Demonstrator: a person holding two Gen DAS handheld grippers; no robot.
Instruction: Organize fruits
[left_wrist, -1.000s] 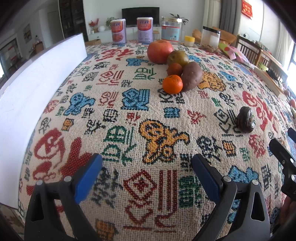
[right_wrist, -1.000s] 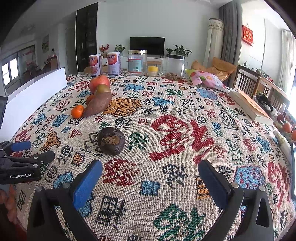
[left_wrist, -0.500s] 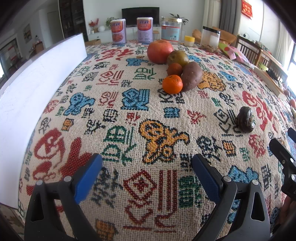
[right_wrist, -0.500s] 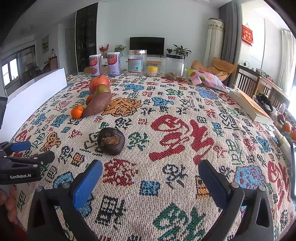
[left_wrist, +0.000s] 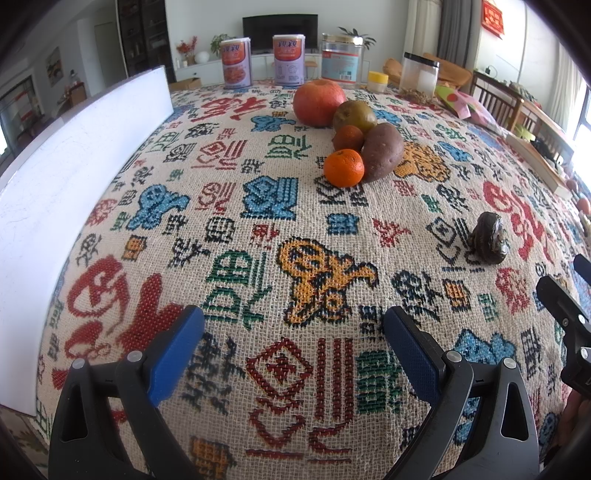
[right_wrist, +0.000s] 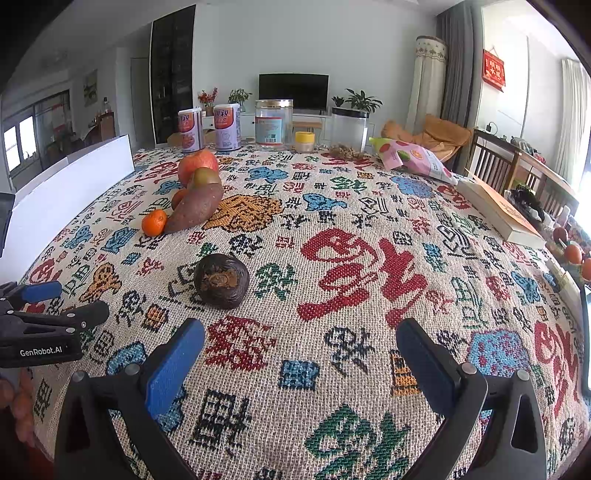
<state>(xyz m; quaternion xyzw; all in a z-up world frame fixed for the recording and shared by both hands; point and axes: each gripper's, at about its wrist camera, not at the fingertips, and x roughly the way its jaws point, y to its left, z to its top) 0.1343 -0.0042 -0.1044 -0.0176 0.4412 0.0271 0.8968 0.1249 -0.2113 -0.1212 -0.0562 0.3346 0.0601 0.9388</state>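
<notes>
nothing is shifting since the earlier frames: both grippers are hanging where they were and every fruit is lying in the same spot on the bench.

the fruits are sitting in a tight cluster toward the far left part of the patterned cloth (right_wrist: 332, 221). a big red apple (left_wrist: 319, 102) is standing at the back, a greenish-brown round fruit (left_wrist: 354, 115) is touching it in front, a small dark orange fruit (left_wrist: 348, 137) is tucked just below that, and a sweet potato (left_wrist: 382, 150) is lying tilted against them. a mandarin (left_wrist: 343, 168) is resting just beside the sweet potato's near end. a dark brown wrinkled fruit (right_wrist: 221, 280) is sitting alone, well apart from the cluster and nearer the grippers.

the left gripper (left_wrist: 293, 334) is hovering over the near edge of the bench with its blue-padded jaws spread wide and holding nothing. the right gripper (right_wrist: 300, 349) is hovering beside it, jaws likewise wide apart and empty, with the dark fruit lying ahead and a little to its left.

a white board (left_wrist: 74, 177) is standing along the left edge of the bench. two printed tins (right_wrist: 212, 125), a clear jar (right_wrist: 274, 123), a small yellow-lidded pot (right_wrist: 304, 142) and a black-lidded jar (right_wrist: 349, 129) are lining the far edge, with a snack bag (right_wrist: 413, 158) and a book (right_wrist: 498, 214) lying to the right.
</notes>
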